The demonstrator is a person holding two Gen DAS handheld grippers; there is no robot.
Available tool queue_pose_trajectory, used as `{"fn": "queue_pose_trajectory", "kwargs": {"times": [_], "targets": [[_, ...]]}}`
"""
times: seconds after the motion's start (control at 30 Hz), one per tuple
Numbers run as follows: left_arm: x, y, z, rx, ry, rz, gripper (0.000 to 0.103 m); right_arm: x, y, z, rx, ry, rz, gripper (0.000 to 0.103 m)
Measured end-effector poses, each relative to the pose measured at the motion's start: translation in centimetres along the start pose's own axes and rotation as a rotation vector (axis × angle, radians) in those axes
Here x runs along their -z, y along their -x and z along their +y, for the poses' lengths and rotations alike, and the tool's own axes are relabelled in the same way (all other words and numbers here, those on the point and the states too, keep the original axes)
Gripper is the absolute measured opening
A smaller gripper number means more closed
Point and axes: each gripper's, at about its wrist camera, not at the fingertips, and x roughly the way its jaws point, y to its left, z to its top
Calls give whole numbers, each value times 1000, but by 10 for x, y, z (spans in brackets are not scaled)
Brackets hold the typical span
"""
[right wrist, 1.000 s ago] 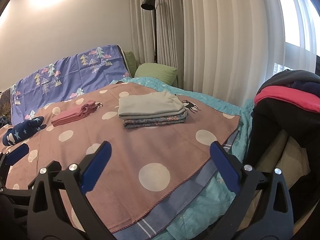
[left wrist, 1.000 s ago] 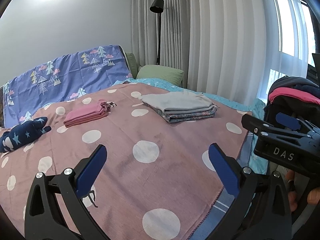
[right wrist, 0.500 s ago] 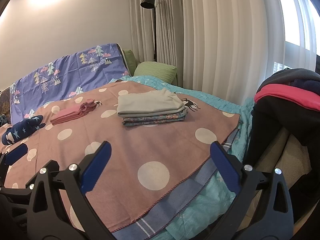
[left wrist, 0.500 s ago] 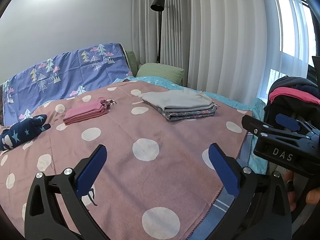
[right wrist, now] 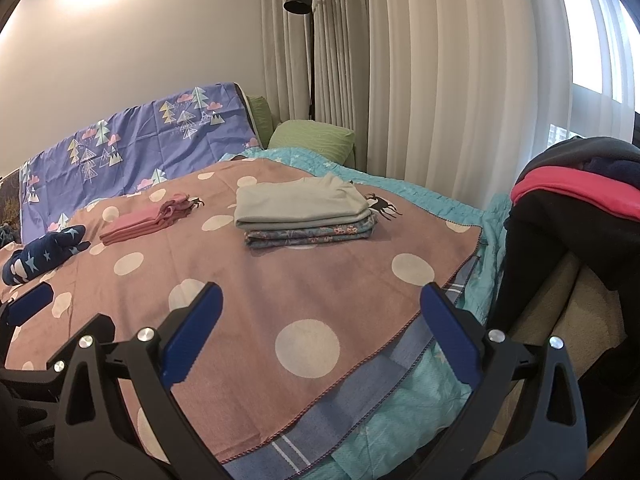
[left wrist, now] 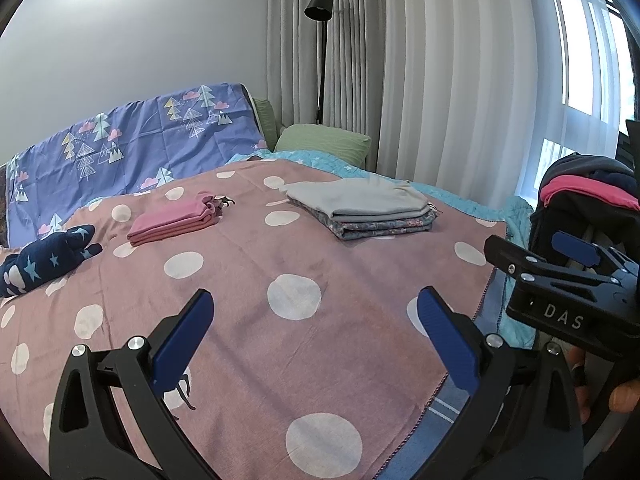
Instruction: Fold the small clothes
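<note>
A folded stack of clothes, grey on top of floral blue [left wrist: 360, 210] [right wrist: 300, 214], lies on the pink polka-dot blanket [left wrist: 256, 312] [right wrist: 280, 288]. A small folded pink garment [left wrist: 172, 224] [right wrist: 140, 226] lies further left. A dark heap of unfolded clothes with a red piece [left wrist: 588, 200] [right wrist: 576, 196] sits off the bed's right side. My left gripper [left wrist: 316, 336] hovers open over the blanket's near part, holding nothing. My right gripper [right wrist: 320, 332] is open and empty near the blanket's front right edge; its body [left wrist: 568, 304] shows in the left wrist view.
A navy star-print soft toy [left wrist: 44, 264] [right wrist: 44, 256] lies at the left. A purple tree-print sheet [left wrist: 128, 152] covers the headboard, with a green pillow [left wrist: 324, 140] beside it. A black floor lamp [left wrist: 320, 4] and curtains stand behind. A hand [left wrist: 620, 396] holds the right gripper.
Both views have shifted only slightly; the bed's items sit a little lower and nearer in frame. Both grippers stay open, and no garment has moved.
</note>
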Motion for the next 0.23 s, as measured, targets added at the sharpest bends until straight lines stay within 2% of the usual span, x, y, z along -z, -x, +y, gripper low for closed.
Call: {"fn": "queue_pose_trajectory", "kwargs": {"times": [0.23], "targets": [[0, 0, 0, 1, 0, 2, 102, 0, 0, 1, 0, -1, 1, 101]]}}
